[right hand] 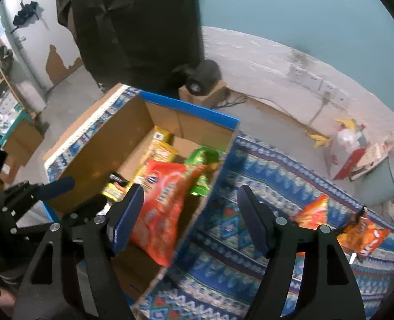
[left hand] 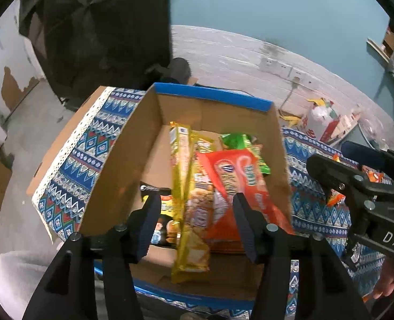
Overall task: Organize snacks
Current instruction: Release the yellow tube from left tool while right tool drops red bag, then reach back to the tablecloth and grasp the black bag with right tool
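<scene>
Snacks left on the surface lie just right of the empty, spread right gripper, while the left gripper hangs agape over the box.

My left wrist camera looks steeply down along its fingers, close above the open cardboard box, facing the far wall. My right wrist camera sits just beside the box on its right, aimed the same way but offset over the patterned cloth. Both views share the box, its snack packets, the cloth and the wall sockets; each view catches the other gripper at its edge.
</scene>
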### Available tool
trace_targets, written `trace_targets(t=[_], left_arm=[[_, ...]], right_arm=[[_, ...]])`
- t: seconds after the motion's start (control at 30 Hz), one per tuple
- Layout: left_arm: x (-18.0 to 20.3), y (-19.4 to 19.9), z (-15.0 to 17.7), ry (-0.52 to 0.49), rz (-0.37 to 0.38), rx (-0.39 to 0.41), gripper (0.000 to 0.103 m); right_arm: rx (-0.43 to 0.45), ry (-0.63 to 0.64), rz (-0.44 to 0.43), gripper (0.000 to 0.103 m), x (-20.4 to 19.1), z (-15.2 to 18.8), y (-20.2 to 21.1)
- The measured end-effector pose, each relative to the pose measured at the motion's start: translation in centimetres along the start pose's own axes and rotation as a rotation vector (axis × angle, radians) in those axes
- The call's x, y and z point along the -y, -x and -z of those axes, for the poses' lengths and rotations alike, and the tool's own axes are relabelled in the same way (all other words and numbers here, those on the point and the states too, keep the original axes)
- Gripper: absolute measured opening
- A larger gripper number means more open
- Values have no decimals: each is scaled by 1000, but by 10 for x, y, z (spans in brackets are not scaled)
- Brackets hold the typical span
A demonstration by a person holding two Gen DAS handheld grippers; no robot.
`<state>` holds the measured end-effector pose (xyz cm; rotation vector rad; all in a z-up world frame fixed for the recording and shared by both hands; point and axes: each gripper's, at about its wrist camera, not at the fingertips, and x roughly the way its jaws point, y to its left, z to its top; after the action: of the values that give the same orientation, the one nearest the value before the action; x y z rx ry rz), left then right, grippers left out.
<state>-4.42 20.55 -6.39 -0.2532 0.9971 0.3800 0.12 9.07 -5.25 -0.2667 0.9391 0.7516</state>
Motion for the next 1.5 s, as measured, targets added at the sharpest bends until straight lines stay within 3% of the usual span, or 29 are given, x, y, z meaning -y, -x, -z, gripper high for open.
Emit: trace_targets(t=[0.3,0.73,1.17,1.5], left_arm=[[43,8,4,-81,31,17,63],[118,-3,20,-208,93,-34,65],[187,-32,48,-351,76,-106,75],[208,-59,65,-385,49,-147,76]], right_arm=[[13,-62,60,75,39,23,27],[-18,-197,141,75,105,78,52],[-99,-410,212,76,193,151,56],[-194,-541,227,76,234,199,38]])
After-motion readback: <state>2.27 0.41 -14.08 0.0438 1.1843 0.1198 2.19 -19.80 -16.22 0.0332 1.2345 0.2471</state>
